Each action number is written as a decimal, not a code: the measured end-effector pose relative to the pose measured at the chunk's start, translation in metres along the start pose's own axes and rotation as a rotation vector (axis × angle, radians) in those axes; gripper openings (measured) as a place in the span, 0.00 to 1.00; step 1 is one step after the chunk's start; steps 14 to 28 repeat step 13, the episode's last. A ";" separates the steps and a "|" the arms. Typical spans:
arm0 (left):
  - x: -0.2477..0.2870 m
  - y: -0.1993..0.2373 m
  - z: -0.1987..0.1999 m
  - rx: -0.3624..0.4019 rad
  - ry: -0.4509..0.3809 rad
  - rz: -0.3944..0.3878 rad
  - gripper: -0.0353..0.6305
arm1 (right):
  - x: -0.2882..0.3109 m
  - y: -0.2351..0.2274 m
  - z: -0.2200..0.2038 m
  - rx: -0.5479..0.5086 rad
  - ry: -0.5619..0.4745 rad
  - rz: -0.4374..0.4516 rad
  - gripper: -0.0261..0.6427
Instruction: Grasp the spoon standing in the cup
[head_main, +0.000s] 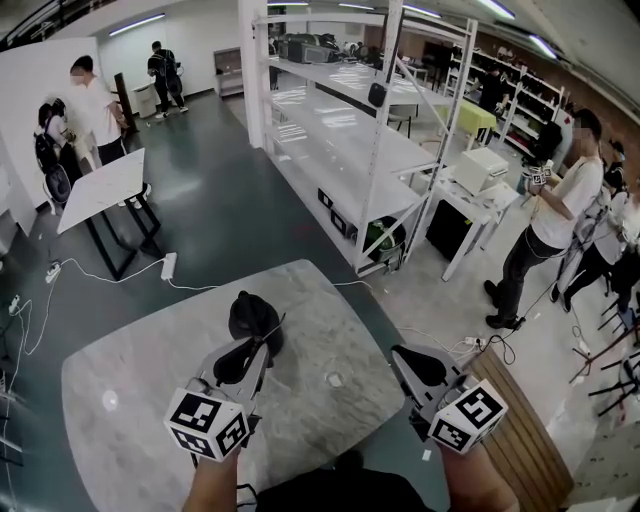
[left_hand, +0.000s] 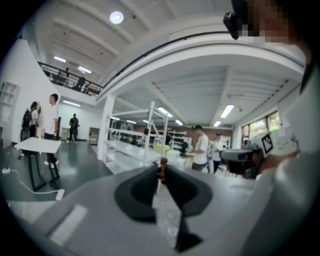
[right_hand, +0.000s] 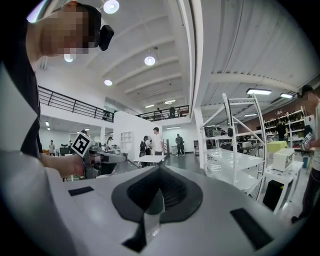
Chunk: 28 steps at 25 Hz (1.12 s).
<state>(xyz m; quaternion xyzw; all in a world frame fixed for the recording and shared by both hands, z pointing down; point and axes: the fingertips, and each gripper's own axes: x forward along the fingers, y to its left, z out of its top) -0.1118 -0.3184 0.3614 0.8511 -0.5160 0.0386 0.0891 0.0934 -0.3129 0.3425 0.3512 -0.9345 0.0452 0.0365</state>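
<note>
A dark cup (head_main: 252, 312) stands on the round marble table (head_main: 130, 380), just beyond my left gripper (head_main: 264, 345). That gripper is shut on a thin spoon (head_main: 273, 331), whose handle slants across the cup's near side. In the left gripper view a small brown piece of the spoon (left_hand: 161, 168) sits pinched between the black jaw tips of the left gripper (left_hand: 161, 172); the cup is hidden there. My right gripper (head_main: 400, 356) hovers over the table's right side, away from the cup. In its own view the right gripper (right_hand: 159, 170) is shut with nothing between its jaws.
A tall white shelving rack (head_main: 345, 120) stands beyond the table. People stand at the right (head_main: 560, 210) and at the back left (head_main: 95, 110), near a white folding table (head_main: 100, 185). A cable and power strip (head_main: 168, 265) lie on the floor. Wooden slats (head_main: 520, 430) border the table's right side.
</note>
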 end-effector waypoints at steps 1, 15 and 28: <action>0.000 0.000 0.000 -0.001 0.001 -0.001 0.14 | 0.000 0.000 0.000 0.002 0.001 0.000 0.03; 0.003 0.005 -0.010 -0.007 0.015 -0.028 0.14 | 0.014 0.005 -0.003 -0.001 0.006 0.005 0.03; 0.003 0.005 -0.010 -0.007 0.015 -0.028 0.14 | 0.014 0.005 -0.003 -0.001 0.006 0.005 0.03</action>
